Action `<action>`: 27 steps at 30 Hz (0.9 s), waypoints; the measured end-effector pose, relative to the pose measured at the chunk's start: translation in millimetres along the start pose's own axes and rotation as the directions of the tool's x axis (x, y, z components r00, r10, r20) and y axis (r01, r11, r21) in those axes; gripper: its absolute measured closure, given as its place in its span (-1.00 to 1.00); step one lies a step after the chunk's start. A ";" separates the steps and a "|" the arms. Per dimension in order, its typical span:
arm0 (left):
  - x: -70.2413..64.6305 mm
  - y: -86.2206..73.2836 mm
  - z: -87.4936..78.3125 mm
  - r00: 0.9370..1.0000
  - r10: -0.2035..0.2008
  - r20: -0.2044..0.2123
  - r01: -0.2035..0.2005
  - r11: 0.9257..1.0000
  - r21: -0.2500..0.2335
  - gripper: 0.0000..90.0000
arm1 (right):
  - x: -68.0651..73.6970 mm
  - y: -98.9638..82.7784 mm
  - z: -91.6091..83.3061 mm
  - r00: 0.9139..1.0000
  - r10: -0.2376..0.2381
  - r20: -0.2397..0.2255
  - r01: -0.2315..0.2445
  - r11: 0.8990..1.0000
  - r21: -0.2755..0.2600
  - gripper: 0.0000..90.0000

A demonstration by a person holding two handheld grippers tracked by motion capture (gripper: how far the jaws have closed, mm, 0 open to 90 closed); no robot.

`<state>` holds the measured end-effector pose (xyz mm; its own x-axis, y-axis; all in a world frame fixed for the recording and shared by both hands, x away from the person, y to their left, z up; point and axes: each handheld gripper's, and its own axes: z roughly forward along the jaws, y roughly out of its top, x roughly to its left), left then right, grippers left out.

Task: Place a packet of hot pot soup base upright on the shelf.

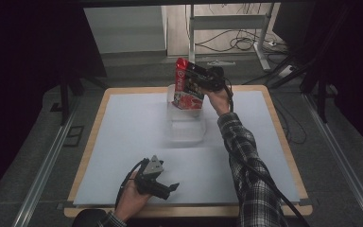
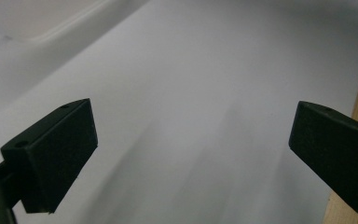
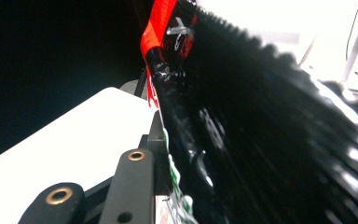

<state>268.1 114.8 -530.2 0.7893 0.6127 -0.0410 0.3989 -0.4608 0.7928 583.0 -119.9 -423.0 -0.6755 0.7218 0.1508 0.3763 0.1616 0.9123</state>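
High view: left gripper (image 1: 163,185) is resting at the near table edge, jaws standing wide with nothing between them. Farther out, right gripper (image 1: 203,80) is clamping the red-and-black glossy foil snack bag (image 1: 187,85), hanging it over the clear plastic tub (image 1: 187,128). Bag is looking light, crinkly and slippery, so gripping the stiffer sealed top edge is probably safest.

Left gripper (image 1: 166,188) rests low, jaws wide apart; right gripper (image 1: 199,80) is stretched far forward, jaws clamped.
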 end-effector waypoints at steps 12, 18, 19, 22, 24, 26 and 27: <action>1.4 -0.4 0.0 1.000 -0.010 -0.006 0.010 1.000 -0.029 -1.00 | 1.0 2.2 -8.9 1.000 -0.009 0.013 0.008 0.999 0.035 0.12; -0.7 -0.4 2.5 1.000 0.007 -0.004 -0.007 1.000 -0.018 -1.00 | 6.4 3.7 -12.0 0.999 -0.025 0.027 0.024 0.998 0.057 -0.01; -0.8 -0.4 2.7 1.000 0.008 0.000 -0.008 1.000 -0.014 -1.00 | 7.2 3.9 -12.6 0.999 -0.032 0.028 0.031 0.998 0.060 -0.02; -1.0 -0.3 2.9 1.000 0.007 0.002 -0.007 1.000 -0.010 -1.00 | 9.8 4.0 -15.6 0.998 -0.046 0.036 0.043 0.997 0.070 -0.08; -0.2 -0.6 3.7 1.000 0.000 0.015 0.000 1.000 0.001 -0.99 | 10.0 3.4 -17.7 0.999 -0.040 0.032 0.038 0.997 0.071 -0.13; 0.1 -0.9 4.9 1.000 -0.006 0.016 0.006 1.000 0.015 -0.99 | 9.6 1.9 -21.1 0.999 -0.029 0.026 0.027 0.997 0.071 -0.17; -0.1 -1.0 5.5 1.000 -0.005 0.012 0.004 1.000 0.022 -0.98 | 9.2 1.4 -22.2 0.999 -0.027 0.023 0.025 0.997 0.071 -0.19</action>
<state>270.3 111.7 -534.4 0.7931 0.6069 -0.0521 0.4124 -0.4721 0.7792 563.3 -128.0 -411.9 -0.6705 0.7327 0.1171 0.4030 0.2272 0.8866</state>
